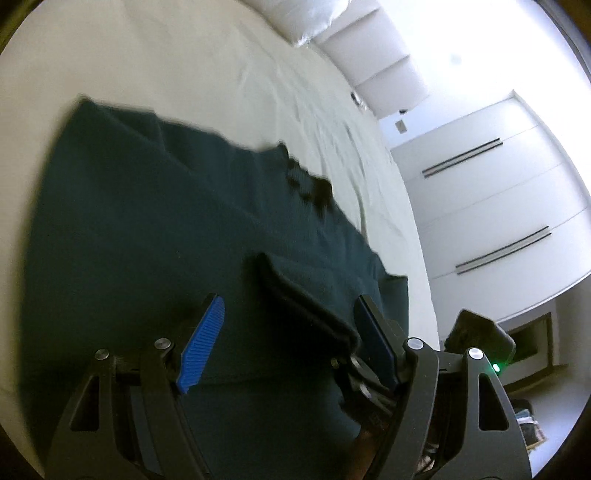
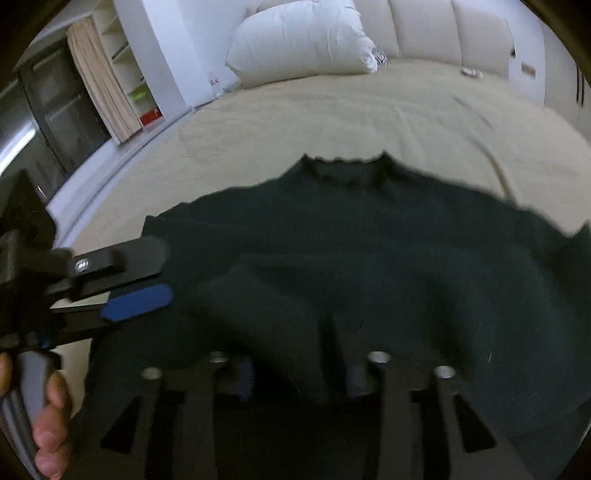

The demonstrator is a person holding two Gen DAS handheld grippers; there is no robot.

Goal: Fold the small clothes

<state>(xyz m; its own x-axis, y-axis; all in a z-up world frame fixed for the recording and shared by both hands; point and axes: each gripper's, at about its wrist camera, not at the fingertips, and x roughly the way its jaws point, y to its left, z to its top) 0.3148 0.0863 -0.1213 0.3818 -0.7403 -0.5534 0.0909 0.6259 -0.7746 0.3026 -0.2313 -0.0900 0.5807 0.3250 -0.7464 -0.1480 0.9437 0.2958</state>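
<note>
A dark green knitted sweater (image 1: 166, 221) lies spread on the bed, collar (image 2: 347, 170) pointing toward the pillow. One sleeve (image 1: 295, 295) is folded in over the body. My left gripper (image 1: 291, 321) is open just above the sweater, its blue pads on either side of the sleeve's cuff. It also shows at the left in the right wrist view (image 2: 136, 280). My right gripper (image 2: 295, 369) is low over the folded sleeve (image 2: 266, 317); dark cloth covers its fingertips, so whether it grips is unclear.
The sweater lies on a beige bedsheet (image 2: 332, 118). A white pillow (image 2: 303, 40) and padded headboard (image 2: 443, 29) are at the far end. White wardrobe doors (image 1: 498, 206) stand beside the bed; shelves and a curtain (image 2: 99, 81) on the other side.
</note>
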